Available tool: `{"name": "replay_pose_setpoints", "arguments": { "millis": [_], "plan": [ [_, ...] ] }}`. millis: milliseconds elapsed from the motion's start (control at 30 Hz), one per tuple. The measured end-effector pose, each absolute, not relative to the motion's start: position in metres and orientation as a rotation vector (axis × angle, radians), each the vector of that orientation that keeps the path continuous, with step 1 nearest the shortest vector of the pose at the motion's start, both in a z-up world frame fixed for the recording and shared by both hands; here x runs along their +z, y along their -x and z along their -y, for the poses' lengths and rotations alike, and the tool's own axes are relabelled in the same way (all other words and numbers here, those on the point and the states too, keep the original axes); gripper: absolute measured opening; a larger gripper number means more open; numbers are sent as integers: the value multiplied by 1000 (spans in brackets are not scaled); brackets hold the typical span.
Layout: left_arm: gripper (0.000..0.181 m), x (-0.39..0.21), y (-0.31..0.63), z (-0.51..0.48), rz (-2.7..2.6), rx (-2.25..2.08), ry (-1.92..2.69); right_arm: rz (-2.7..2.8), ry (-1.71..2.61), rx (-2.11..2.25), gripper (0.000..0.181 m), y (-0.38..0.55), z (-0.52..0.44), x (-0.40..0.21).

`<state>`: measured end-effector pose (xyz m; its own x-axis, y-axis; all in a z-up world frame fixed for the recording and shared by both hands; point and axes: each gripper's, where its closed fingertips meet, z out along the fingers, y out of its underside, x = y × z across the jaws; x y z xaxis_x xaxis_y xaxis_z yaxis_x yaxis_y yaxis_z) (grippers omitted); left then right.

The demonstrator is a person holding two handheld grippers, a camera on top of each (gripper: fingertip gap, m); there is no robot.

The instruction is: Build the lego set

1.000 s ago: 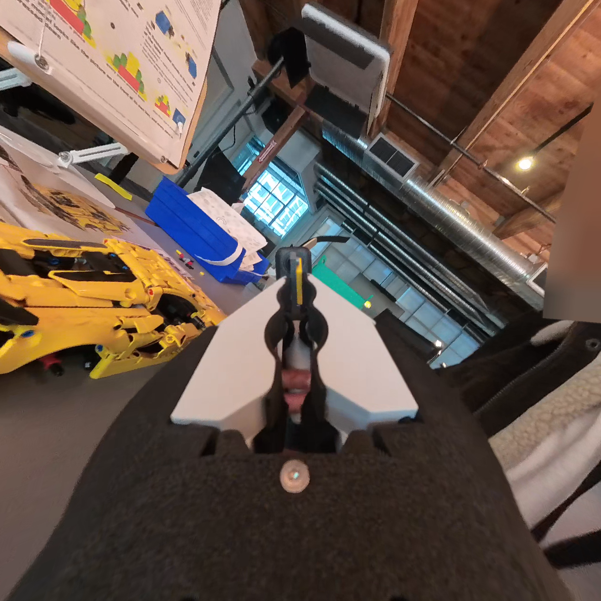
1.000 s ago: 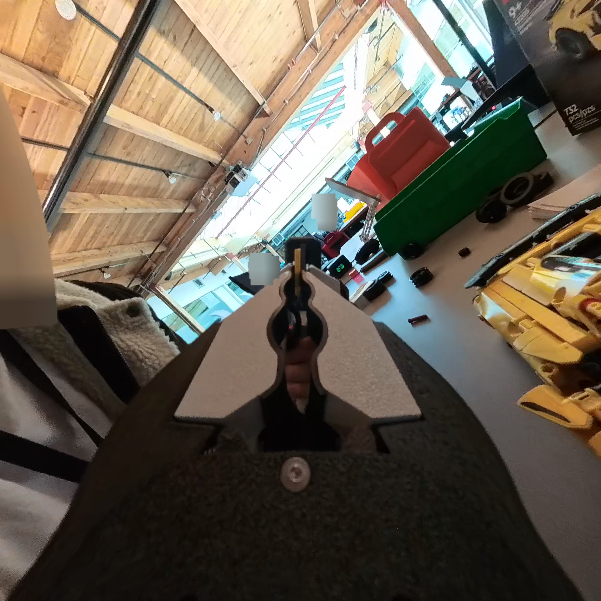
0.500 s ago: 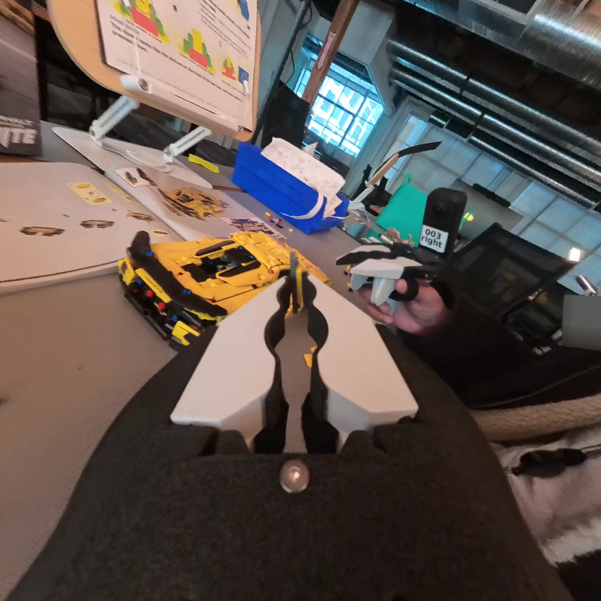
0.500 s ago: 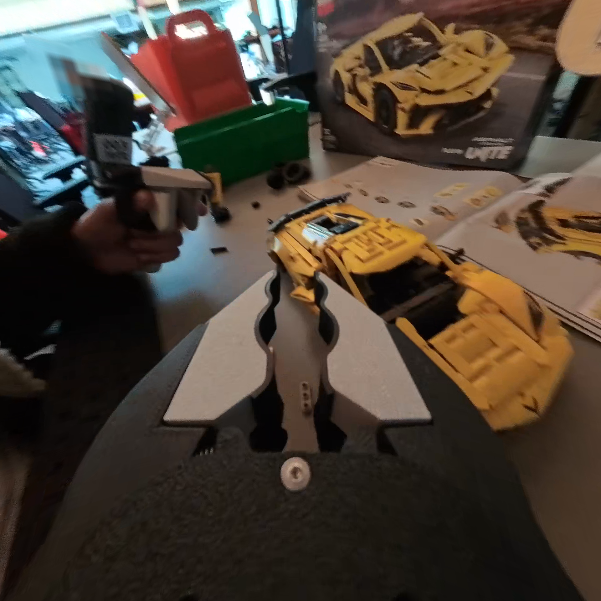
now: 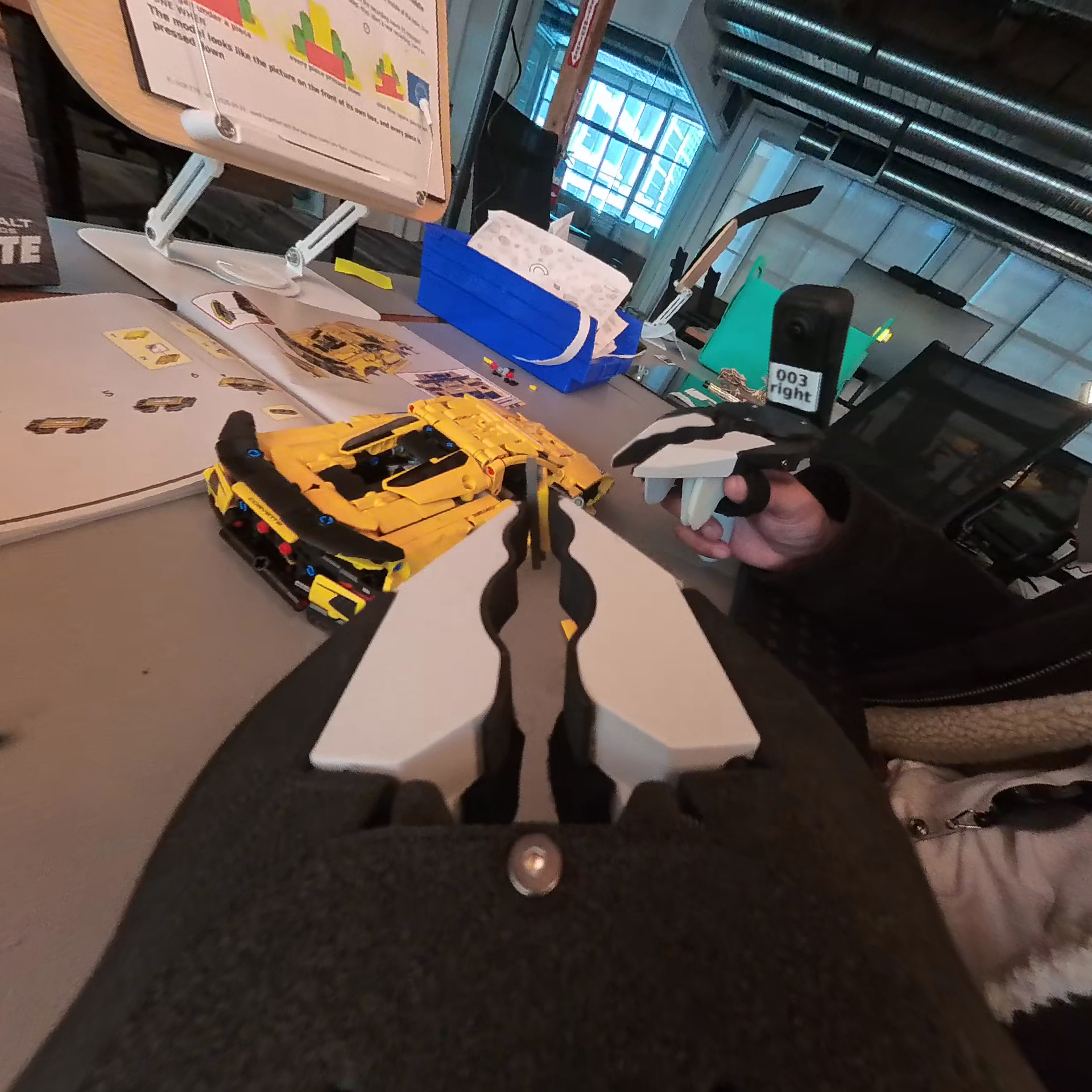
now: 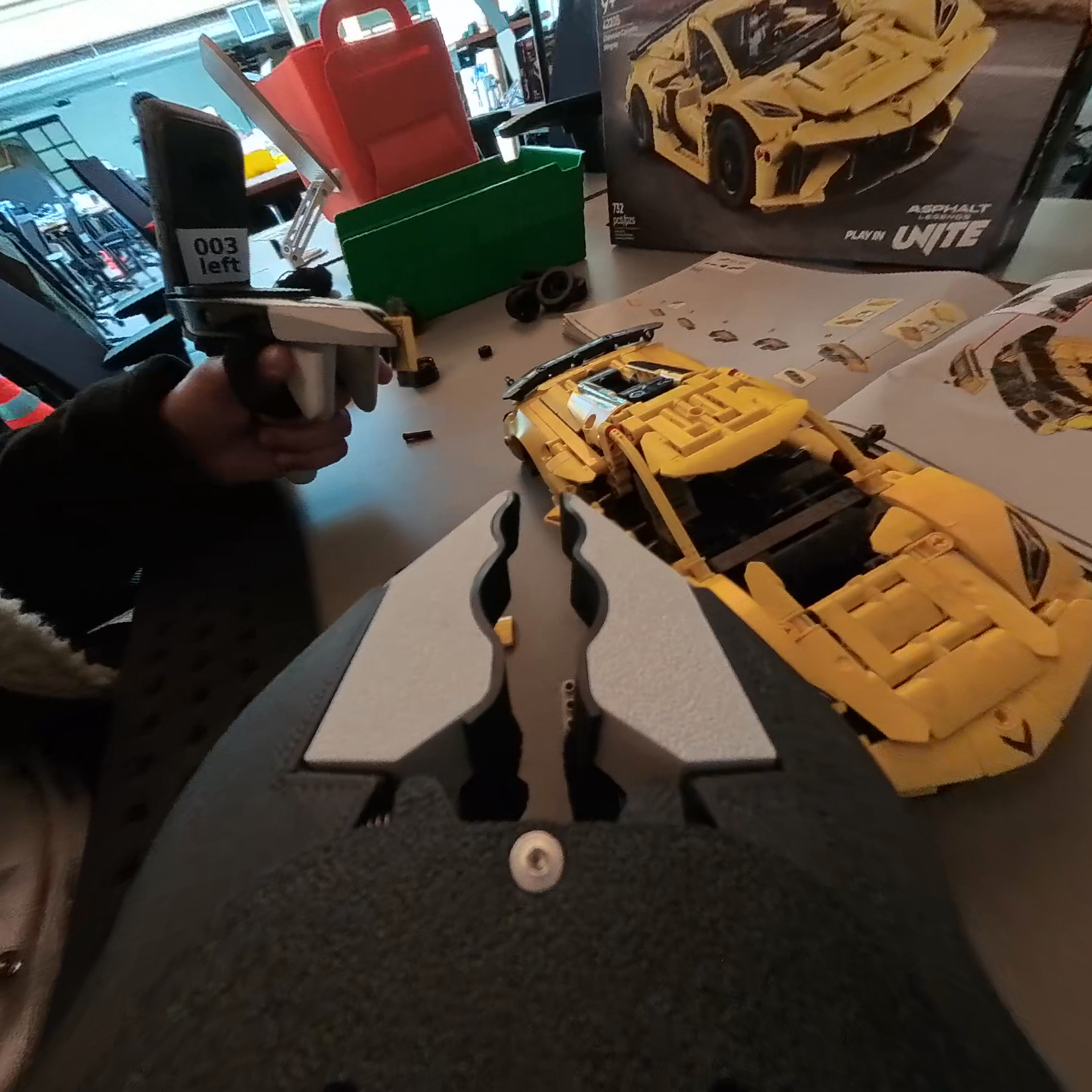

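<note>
The yellow lego car [image 5: 384, 490] stands on the grey table [image 5: 118, 679], with its black rear wing toward the left wrist view; it also shows in the right wrist view [image 6: 768, 532]. My left gripper [image 5: 536, 513] is shut on a thin yellow and black piece [image 5: 536, 532], held in the air just short of the car. In the right wrist view this gripper [image 6: 387, 334] and its piece [image 6: 406, 348] show at upper left. My right gripper [image 6: 539, 508] is open a narrow gap and empty, beside the car's side. It also shows in the left wrist view [image 5: 626, 458].
A small yellow piece [image 6: 505, 629] and a grey beam [image 6: 568, 697] lie on the table under my right gripper. A green bin [image 6: 461, 236], black tyres [image 6: 549, 289], the set box [image 6: 827, 130] and an open booklet [image 6: 768, 319] stand behind. A blue bin [image 5: 514, 319] is far right. My right fingertips sit around 12 centimetres from my left ones.
Both grippers swung down from pointing at the ceiling to the table and car. The right gripper's jaws have parted a little. The left gripper still holds the yellow and black piece.
</note>
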<state>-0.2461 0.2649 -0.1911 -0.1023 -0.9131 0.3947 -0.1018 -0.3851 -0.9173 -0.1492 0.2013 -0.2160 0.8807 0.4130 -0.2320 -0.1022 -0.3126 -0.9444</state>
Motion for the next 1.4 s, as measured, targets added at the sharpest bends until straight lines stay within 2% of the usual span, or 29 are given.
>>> {"name": "replay_pose_setpoints", "arguments": {
  "millis": [333,500,633,933,1400],
  "plan": [
    [6,-196,245,-262,-1166,-1566,1523,329,1936,579,12,165,-198,-238],
    [6,-197,247,-266,-1153,-1523,1523,633,2012,493,28,198,-184,-261],
    [6,-196,251,-270,-1114,-1539,1534,772,2056,531,30,219,-176,-275],
    [6,-202,248,-264,-1162,-1531,1550,904,2130,469,25,237,-184,-297],
    [6,-205,246,-261,-1182,-1546,1562,1101,2025,365,15,252,-183,-299]
  ]
}}
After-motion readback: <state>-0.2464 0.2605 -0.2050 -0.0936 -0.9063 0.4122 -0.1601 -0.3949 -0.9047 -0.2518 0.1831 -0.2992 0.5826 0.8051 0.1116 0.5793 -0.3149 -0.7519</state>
